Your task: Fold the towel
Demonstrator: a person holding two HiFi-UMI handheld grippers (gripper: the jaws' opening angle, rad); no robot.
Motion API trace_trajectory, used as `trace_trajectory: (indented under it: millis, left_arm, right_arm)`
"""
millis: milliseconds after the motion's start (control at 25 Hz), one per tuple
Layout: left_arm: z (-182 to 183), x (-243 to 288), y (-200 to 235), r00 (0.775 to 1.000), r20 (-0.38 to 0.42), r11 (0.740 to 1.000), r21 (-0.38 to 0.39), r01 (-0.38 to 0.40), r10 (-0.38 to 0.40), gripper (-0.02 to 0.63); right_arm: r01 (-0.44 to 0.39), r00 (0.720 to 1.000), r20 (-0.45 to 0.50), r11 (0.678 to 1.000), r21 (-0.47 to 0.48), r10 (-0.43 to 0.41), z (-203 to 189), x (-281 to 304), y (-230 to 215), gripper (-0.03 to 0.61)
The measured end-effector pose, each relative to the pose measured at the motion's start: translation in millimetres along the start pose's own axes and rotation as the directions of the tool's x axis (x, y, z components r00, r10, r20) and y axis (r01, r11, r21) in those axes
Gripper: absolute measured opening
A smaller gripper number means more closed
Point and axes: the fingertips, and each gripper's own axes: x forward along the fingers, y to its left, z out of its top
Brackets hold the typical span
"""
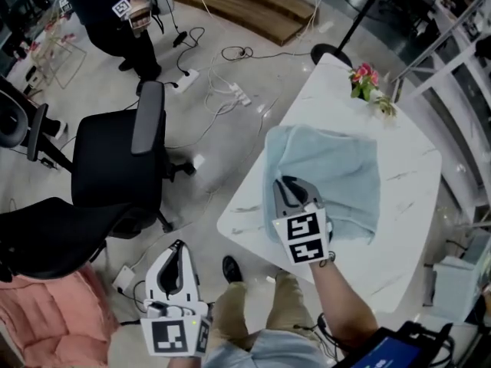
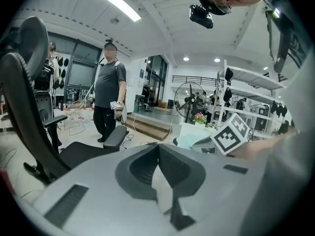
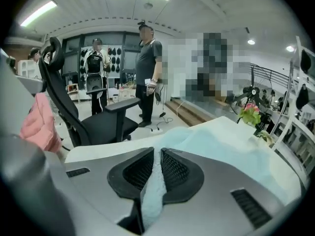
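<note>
A light blue towel [image 1: 337, 175] lies rumpled on the white marble table [image 1: 406, 228], partly doubled over. My right gripper [image 1: 285, 182] rests over the towel's near left part. In the right gripper view its jaws are shut [image 3: 157, 151] with a strip of towel [image 3: 221, 144] pinched between the pads. My left gripper [image 1: 175, 245] hangs off the table to the lower left, above the floor, with nothing in it. In the left gripper view its tips [image 2: 158, 145] meet, and the towel [image 2: 187, 140] shows far ahead.
A black office chair [image 1: 115, 159] stands left of the table, and a pink cloth [image 1: 46, 313] lies at the bottom left. A small flower pot [image 1: 367, 79] sits at the table's far corner. Cables [image 1: 230, 90] run over the floor. A person [image 1: 123, 14] stands beyond the chair.
</note>
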Motion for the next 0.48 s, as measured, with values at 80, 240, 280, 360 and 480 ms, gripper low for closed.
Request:
trace_trajectory:
  millis: [80,240,280,360,480]
  left_arm:
    - [-9.5,0.9,2.3,1.000,-0.015,1.000,-0.002,-0.001,0.001,0.008]
    - [-20.5,8.1,-0.8,0.999,-0.032,1.000,-0.003,0.013,-0.013,0.008]
    - [-19.7,10.0,-4.5,0.999,-0.032,1.000,-0.002,0.024,-0.024,0.008]
    - [-15.9,12.5,-14.3,0.998,-0.029,0.998,0.000,0.056,-0.056,0.008]
    - [-6.0,16.8,-29.3,0.995,-0.013,0.995,0.001,0.100,-0.100,0.008]
  right_arm:
    - [-0.006,0.999,-0.041,1.000,-0.028,0.005,-15.0,13.4,10.0,0.066]
    - [-0.097,0.993,-0.078,0.994,-0.058,0.092,-14.1,13.7,23.2,0.140]
    - [-0.142,0.988,-0.064,0.989,-0.033,0.140,-5.7,3.8,25.3,0.212]
    - [-0.218,0.976,0.003,0.976,0.009,0.218,17.7,-26.8,24.1,0.228]
    - [-0.290,0.955,0.055,0.957,-0.010,0.290,29.0,-69.4,17.1,0.232]
